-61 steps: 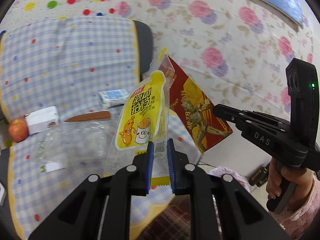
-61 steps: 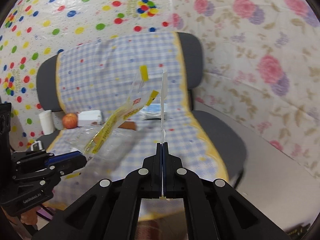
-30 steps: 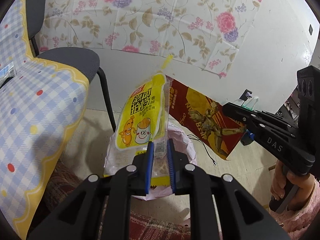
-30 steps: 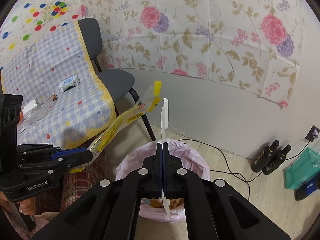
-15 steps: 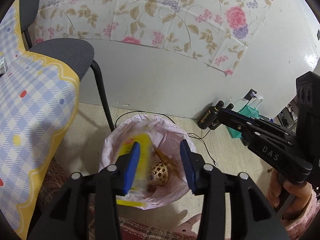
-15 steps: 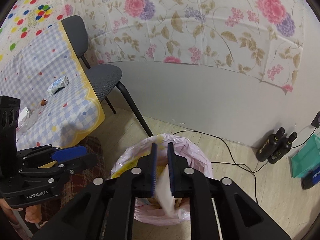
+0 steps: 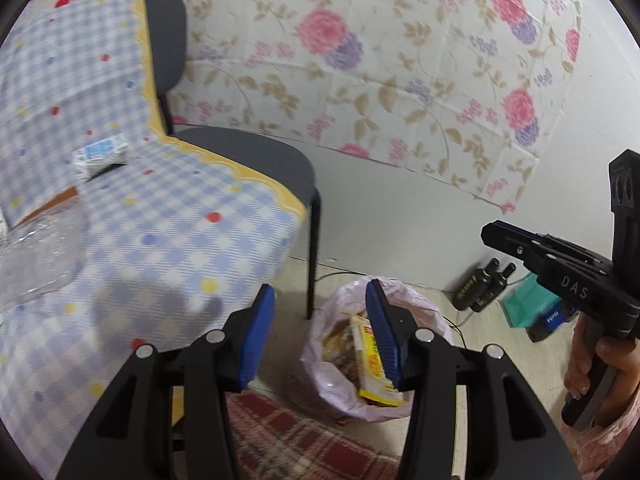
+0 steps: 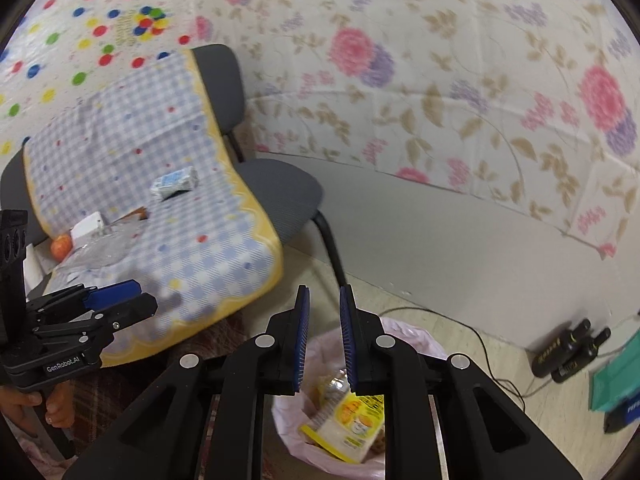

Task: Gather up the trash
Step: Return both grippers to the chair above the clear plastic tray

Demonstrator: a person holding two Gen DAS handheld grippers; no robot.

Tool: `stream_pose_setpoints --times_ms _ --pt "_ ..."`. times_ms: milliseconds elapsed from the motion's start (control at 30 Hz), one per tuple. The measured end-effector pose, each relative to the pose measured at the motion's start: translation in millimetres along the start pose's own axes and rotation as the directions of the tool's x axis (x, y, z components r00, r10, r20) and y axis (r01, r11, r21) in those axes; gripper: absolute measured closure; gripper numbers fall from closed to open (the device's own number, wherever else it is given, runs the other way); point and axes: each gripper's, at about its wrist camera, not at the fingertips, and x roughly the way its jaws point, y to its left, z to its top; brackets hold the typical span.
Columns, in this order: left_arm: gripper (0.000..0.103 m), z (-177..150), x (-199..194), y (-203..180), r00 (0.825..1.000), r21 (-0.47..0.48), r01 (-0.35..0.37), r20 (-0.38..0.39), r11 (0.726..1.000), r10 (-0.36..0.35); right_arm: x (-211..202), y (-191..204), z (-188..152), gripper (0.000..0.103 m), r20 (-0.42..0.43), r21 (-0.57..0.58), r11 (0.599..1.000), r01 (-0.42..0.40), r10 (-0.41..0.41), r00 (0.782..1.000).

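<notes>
Wrapper (image 8: 352, 420) lies in bin (image 7: 316, 376); both tools, left tool (image 7: 320, 336) & right tool (image 8: 323, 340), opening, empty. Next: clear plastic (image 7: 36, 252) on table (image 7: 180, 232), light, crinkly, slippery; pinch an edge.

The light was even and soft, with no strong glare. Both views were bent by the fisheye lens, with dark corners. Motion blur smeared the checked cloth (image 7: 168, 216) and the floral wall covering (image 8: 420, 92). A faint shadow lay on the cloth near its lower edge.
</notes>
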Motion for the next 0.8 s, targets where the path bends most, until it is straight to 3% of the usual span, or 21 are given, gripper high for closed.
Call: stream_pose_setpoints --times_ms 267,367,600,667,800 --pt "0.055 -11.5 -36.6 49.0 0.992 -0.071 -0.113 0.056 0.991 0.117 21.9 57.0 15.7 0.082 -0.015 -0.107 0.988 -0.114 0.113 0.993" --pt "0.055 -19.2 -48.4 77.3 0.979 -0.116 -0.190 0.058 0.975 0.198 31.8 78.6 23.1 0.081 -0.024 -0.148 0.978 -0.149 0.147 0.989" --pt "0.048 -29.8 -79.7 138.5 0.924 -0.222 -0.352 0.072 0.909 0.375 62.6 140.6 45.0 0.067 -0.059 -0.248 0.940 -0.236 0.229 0.972" --pt "0.041 -31.5 -89.4 155.6 0.900 -0.250 -0.401 0.072 0.881 0.430 74.5 159.9 47.8 0.066 -0.073 -0.272 0.927 -0.260 0.249 0.966" --pt "0.039 -33.2 -104.0 188.5 0.858 -0.300 -0.471 0.063 0.830 0.510 100.3 192.0 52.8 0.065 -0.114 -0.292 0.905 -0.311 0.289 0.950"
